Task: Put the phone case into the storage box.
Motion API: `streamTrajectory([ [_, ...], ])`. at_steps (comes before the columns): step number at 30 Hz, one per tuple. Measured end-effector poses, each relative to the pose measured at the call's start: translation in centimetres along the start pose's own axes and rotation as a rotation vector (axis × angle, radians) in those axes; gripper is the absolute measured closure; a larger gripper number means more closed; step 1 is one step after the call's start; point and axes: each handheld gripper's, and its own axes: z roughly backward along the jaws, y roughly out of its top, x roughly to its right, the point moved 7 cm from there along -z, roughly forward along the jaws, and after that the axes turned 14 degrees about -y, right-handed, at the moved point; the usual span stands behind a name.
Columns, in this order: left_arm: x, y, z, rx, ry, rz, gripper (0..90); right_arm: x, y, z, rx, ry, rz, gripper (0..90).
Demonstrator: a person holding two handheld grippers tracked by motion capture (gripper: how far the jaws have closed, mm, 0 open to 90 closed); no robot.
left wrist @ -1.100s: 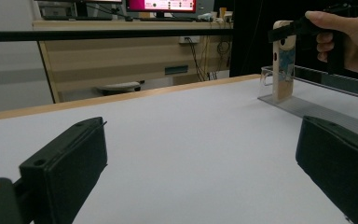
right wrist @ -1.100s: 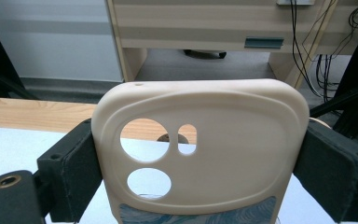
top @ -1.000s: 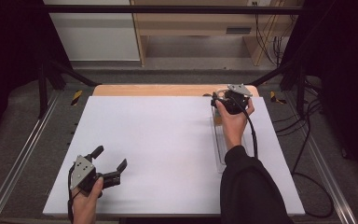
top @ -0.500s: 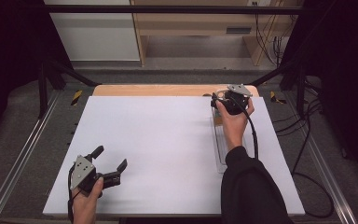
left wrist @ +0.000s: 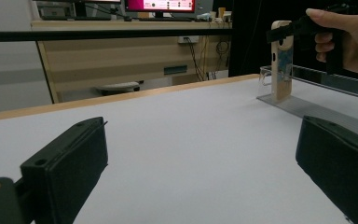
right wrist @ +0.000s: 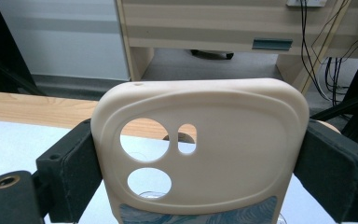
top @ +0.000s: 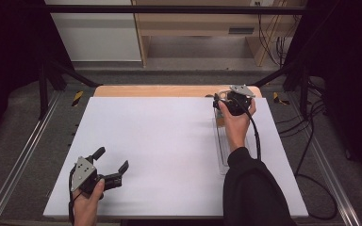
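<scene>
Case: cream phone case (right wrist: 200,154) with three lens holes and a blue patterned patch low on its back; it stands upright at the far right of the table, its lower end in a clear rack (top: 224,150).
Right gripper: (top: 233,101) at the far right of the table, held in the person's right hand (top: 234,123); its fingers (right wrist: 70,168) are clamped on the two long edges of the case, near its upper end.
Left gripper: (top: 107,170) at the near left of the table, held in the left hand (top: 87,207); its fingers (left wrist: 70,163) stand wide apart with nothing between them, low over the bare table, well apart from the case.
Rack: long clear plastic tray lying near to far along the right side of the table, partly under the right forearm and its black sleeve (top: 254,193).
Table: (top: 160,141) a plain white sheet covers it; a strip of light wood (top: 169,91) shows along the far edge.
Room: grey floor past the table, a light wooden desk (top: 202,23) beyond, a white panel (top: 94,33) to its left, loose cables (top: 273,37) hanging at the right; black frame bars and dark drapes at both sides; metal rails run beside the table.
Far background: lit monitor (left wrist: 161,4) on the desk, seen from the left gripper view.
</scene>
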Motion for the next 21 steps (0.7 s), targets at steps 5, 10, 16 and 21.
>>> streamTrajectory([
  [5,0.04,-0.02,-0.03,-0.003,-0.001,-0.002,1.8,0.14,-0.06,-0.09,-0.009,0.013,-0.015,9.3],
  [10,0.02,-0.01,0.0,-0.003,0.0,-0.002,1.8,-0.04,-0.13,-0.14,-0.008,0.02,-0.013,9.0],
  [16,0.01,0.01,0.0,0.0,0.0,-0.001,1.8,-0.17,-0.21,-0.21,-0.012,0.026,-0.016,8.5],
  [21,0.02,0.01,0.0,0.0,0.0,-0.001,1.8,-0.17,-0.2,-0.25,-0.011,0.031,-0.023,8.3],
])
